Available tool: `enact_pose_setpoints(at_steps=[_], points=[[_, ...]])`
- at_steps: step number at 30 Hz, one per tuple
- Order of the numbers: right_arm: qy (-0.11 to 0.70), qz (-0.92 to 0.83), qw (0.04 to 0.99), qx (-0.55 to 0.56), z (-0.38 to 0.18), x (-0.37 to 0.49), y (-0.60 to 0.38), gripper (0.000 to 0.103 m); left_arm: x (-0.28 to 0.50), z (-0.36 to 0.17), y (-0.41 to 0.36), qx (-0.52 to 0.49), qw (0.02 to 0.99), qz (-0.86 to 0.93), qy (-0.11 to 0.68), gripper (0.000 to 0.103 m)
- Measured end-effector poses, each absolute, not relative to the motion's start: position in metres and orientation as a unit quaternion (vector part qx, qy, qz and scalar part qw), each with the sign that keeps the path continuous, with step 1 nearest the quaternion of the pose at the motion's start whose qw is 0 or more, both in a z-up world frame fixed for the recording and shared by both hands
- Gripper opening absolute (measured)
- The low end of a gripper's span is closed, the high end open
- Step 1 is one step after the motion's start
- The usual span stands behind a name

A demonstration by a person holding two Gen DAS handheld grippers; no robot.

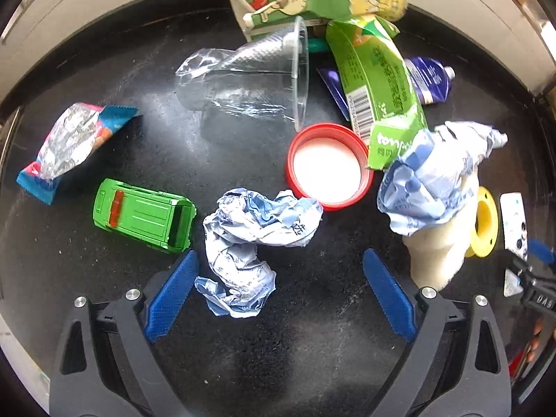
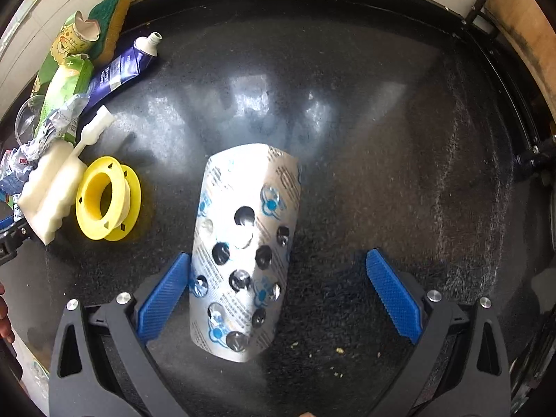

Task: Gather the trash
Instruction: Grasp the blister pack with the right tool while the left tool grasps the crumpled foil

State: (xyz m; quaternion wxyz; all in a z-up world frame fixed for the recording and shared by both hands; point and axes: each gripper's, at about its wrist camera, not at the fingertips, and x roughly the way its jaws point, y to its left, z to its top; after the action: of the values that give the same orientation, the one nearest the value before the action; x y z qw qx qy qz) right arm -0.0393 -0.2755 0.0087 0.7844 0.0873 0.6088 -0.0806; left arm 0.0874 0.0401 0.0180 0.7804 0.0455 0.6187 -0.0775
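Observation:
In the left wrist view my left gripper is open over the black table. A crumpled blue-white paper lies between its fingers, close to the left finger. Beyond lie a red lid, a clear plastic cup on its side, green cartons, a foil snack wrapper and a second crumpled paper. In the right wrist view my right gripper is open. An empty silver pill blister pack lies between its fingers, against the left finger.
A green toy car sits left of the left gripper. A yellow spool, a white sponge brush, a purple tube and a green scrub sponge lie at the right view's left. The table's far edge meets a pale wall.

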Motion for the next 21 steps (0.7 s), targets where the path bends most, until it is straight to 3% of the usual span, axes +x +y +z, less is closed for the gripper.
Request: enact_pose_setpoints(at_steps=[12, 14, 15, 16, 17, 21], points=[[0.601, -0.067, 0.793, 0.074, 0.005, -0.028, -0.274, 0.098, 0.071, 0.012, 0.069, 0.048, 0.783, -0.076, 0.615, 0.091], [0.598, -0.060, 0.796, 0.072, 0.004, -0.029, -0.272, 0.097, 0.075, 0.017, 0.072, 0.065, 0.793, -0.075, 0.601, 0.069], [0.590, -0.054, 0.803, 0.071, 0.007, -0.032, -0.270, 0.077, 0.077, 0.023, 0.072, 0.066, 0.801, -0.084, 0.589, 0.028], [0.552, -0.053, 0.830, 0.061, 0.015, -0.039, -0.270, 0.054, 0.080, 0.025, 0.072, 0.063, 0.799, -0.091, 0.591, 0.022], [0.547, -0.050, 0.833, 0.064, 0.020, -0.042, -0.272, 0.040, 0.083, 0.025, 0.074, 0.049, 0.795, -0.096, 0.596, 0.022], [0.545, -0.061, 0.830, 0.101, 0.023, -0.047, -0.286, 0.036, 0.085, 0.028, 0.080, 0.019, 0.789, -0.109, 0.604, 0.020]])
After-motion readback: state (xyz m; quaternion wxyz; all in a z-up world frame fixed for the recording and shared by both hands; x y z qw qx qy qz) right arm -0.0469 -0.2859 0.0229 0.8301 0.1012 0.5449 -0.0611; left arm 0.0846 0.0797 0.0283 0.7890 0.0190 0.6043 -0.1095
